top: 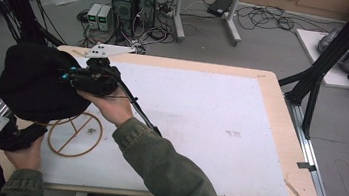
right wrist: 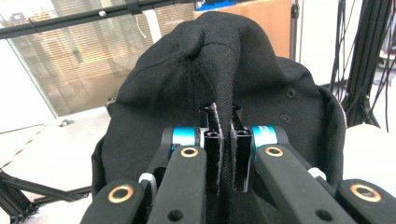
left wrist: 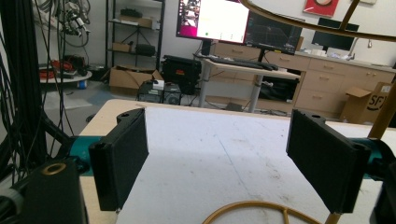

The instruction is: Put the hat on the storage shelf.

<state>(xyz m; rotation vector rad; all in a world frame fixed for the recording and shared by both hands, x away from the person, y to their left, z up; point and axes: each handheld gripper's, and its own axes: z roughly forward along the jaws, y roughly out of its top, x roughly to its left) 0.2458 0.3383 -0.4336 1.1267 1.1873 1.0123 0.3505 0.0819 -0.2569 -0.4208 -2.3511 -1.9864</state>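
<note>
A black fabric cap hangs over the table's left edge, above a gold wire stand whose base ring lies on the white board. My right gripper reaches in from the right and is shut on a raised fold of the cap; the jaws pinch the cloth between them. At the near left corner my left gripper is held by a hand, its jaws open with nothing between them. The base ring lies just in front of it. A gold upper hoop arcs overhead.
A white board covers the wooden table. Black frame posts stand at the right corner and at the left edge. Computers and cables sit on the floor beyond. A monitor and desks stand farther off.
</note>
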